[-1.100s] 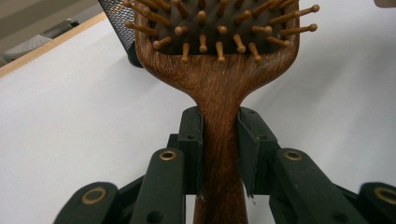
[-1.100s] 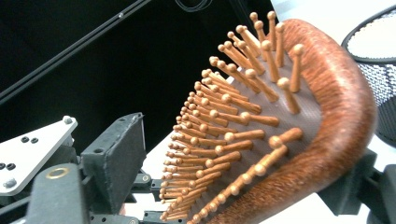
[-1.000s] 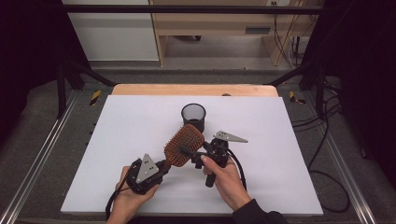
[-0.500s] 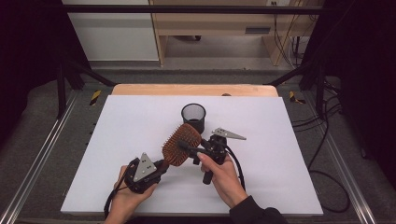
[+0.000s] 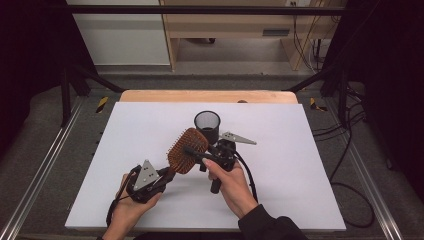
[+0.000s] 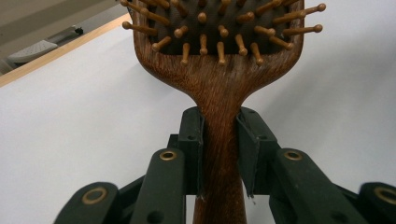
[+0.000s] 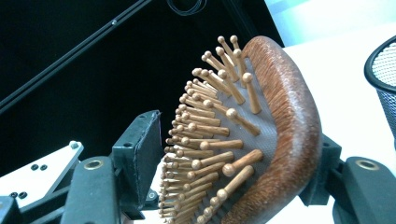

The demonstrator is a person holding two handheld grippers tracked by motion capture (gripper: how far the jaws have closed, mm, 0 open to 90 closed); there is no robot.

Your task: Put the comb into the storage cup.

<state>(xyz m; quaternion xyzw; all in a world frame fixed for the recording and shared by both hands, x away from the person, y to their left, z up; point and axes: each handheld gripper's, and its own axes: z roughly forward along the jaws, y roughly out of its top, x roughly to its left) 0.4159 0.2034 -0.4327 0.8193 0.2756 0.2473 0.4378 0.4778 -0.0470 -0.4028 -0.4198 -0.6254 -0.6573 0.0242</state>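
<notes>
A wooden paddle hairbrush [image 5: 187, 150] with ball-tipped wooden bristles is held above the white table, head up and tilted away. My left gripper [image 5: 167, 175] is shut on its handle; in the left gripper view both pads clamp the handle [image 6: 219, 154] just below the head. My right gripper [image 5: 197, 156] reaches in from the right across the brush head. Its jaws have just been closing with the head between them. In the right gripper view one pad [image 7: 140, 154] meets the bristle tips and the other jaw lies behind the wooden back [image 7: 294, 121].
A black mesh cup [image 5: 207, 125] stands upright just behind the brush, and its rim [image 7: 385, 79] is close to the right gripper. The white tabletop [image 5: 300, 165] stretches to both sides, with a wooden edge [image 5: 150, 96] at the back. Metal rails run along the sides.
The right gripper's jaws have narrowed onto the brush head. Both hands and the brush have stayed almost where they were.
</notes>
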